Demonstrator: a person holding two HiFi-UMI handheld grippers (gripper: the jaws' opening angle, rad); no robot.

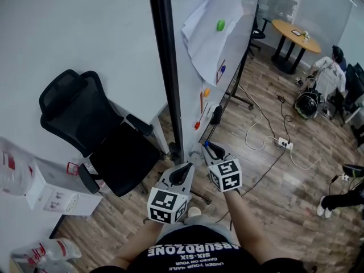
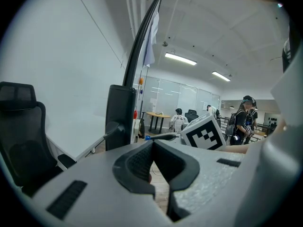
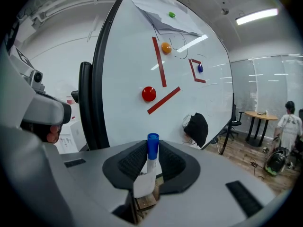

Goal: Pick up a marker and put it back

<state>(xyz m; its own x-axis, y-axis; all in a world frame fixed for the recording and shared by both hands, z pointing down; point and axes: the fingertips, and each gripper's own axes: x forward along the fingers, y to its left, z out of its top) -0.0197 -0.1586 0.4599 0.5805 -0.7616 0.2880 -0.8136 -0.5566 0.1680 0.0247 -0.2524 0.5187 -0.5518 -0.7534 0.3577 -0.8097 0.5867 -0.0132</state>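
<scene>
A white marker with a blue cap (image 3: 152, 156) stands upright between the pads of my right gripper (image 3: 151, 163), which is shut on it. From the head view the marker's blue cap (image 1: 207, 145) pokes out ahead of the right gripper (image 1: 209, 151), low beside the whiteboard (image 1: 213, 56). In the right gripper view the whiteboard (image 3: 132, 56) fills the scene just ahead, with a black eraser (image 3: 196, 129) on its ledge. My left gripper (image 1: 183, 168) sits beside the right one, near the board's black post (image 1: 168, 67). In its own view the left gripper (image 2: 152, 150) is shut, with nothing between the pads.
A black office chair (image 1: 94, 132) stands to the left by a white table. Round magnets, red (image 3: 148, 93), orange (image 3: 165, 47) and blue (image 3: 200, 68), sit on the board among red strips, with paper pinned higher up. Cables and a power strip (image 1: 282, 144) lie on the wooden floor to the right. People sit further off.
</scene>
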